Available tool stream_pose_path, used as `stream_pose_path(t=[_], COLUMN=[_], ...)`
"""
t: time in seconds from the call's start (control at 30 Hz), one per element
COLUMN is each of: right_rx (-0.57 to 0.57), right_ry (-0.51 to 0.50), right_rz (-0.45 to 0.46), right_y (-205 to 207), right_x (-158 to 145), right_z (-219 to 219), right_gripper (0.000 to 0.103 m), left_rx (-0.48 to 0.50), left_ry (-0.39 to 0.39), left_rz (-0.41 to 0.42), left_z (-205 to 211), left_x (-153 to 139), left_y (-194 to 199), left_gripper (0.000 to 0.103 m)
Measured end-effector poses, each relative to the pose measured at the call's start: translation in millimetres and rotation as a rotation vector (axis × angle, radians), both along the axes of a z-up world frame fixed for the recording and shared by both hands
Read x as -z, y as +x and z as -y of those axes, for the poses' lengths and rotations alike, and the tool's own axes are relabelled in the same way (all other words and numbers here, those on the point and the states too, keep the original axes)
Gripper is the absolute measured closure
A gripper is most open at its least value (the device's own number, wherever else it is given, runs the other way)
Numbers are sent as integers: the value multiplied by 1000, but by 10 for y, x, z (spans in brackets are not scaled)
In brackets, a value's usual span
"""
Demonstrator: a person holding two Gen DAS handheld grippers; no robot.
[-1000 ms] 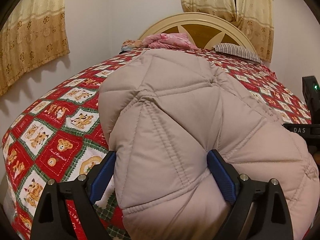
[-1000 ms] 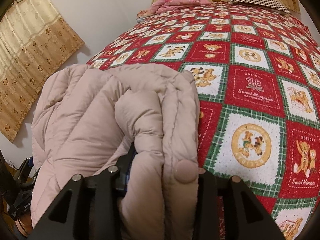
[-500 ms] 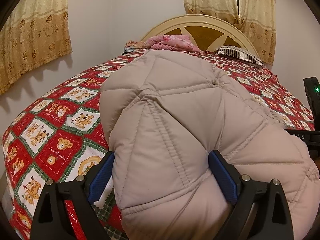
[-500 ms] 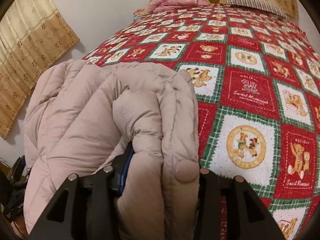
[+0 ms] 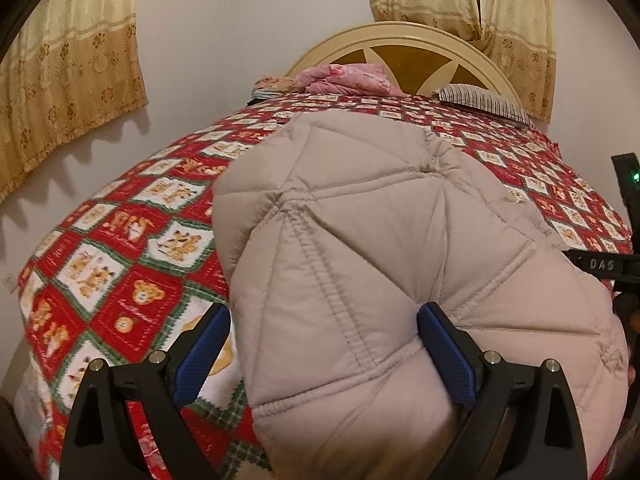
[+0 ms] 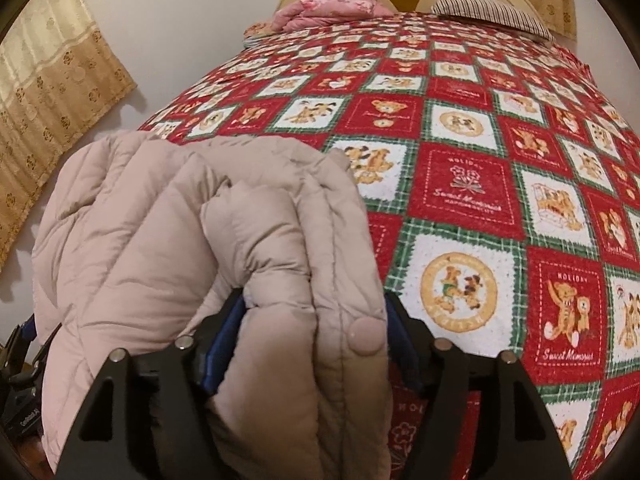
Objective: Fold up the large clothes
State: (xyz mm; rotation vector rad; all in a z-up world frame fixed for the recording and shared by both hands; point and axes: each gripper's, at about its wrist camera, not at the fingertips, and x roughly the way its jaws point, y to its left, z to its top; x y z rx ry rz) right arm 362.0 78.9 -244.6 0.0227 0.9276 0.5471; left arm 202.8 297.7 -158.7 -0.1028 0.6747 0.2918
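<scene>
A large beige quilted puffer coat (image 5: 360, 240) is held up over the near end of a bed. My left gripper (image 5: 324, 344) is shut on a thick fold of it, blue pads pressing both sides. In the right wrist view the coat (image 6: 180, 240) hangs bunched to the left, and my right gripper (image 6: 316, 340) is shut on its snap-button edge. The rest of the coat drapes down below both grippers, out of sight.
The bed carries a red, green and white teddy-bear quilt (image 6: 480, 160). At the headboard (image 5: 400, 48) lie a pink bundle (image 5: 348, 78) and a striped pillow (image 5: 480, 102). Gold curtains (image 5: 68, 64) hang on the left wall. The other gripper's black body (image 5: 628, 240) shows at right.
Both grippers have risen and moved slightly forward with the coat; more of the quilt shows beyond it. The holds are unchanged.
</scene>
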Motion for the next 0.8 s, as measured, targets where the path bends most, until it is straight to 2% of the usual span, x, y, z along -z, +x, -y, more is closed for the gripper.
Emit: stream_pose_path(t=[0.17,0.27,0.37,0.47,0.6,0.8], right_rx=[10,4,-10,-15,-8,-21], right_ry=[29,72,127,148,189,219], right_rz=[21,44,110,157,213,290], right_y=[-70,-191,-415,-624,-952,-1384], right_x=[-169,-345,-573,-750,-962,-1169], right_z=[83,181,319,424,576,692], right_gripper=[31,28,17,16,13,10], left_rx=[12,24,38,36,42,48], left_ry=[46,53,69,90,72,86], left_rz=[-1,43,93,128,187,239], left_z=[76,124,205,297,407,582], left_x=[-161,-337,-563,-743,-928,-1079], left_y=[-122,-298,-531,-743,-1046,-1371], left_gripper=[8,8,8,8,8,8])
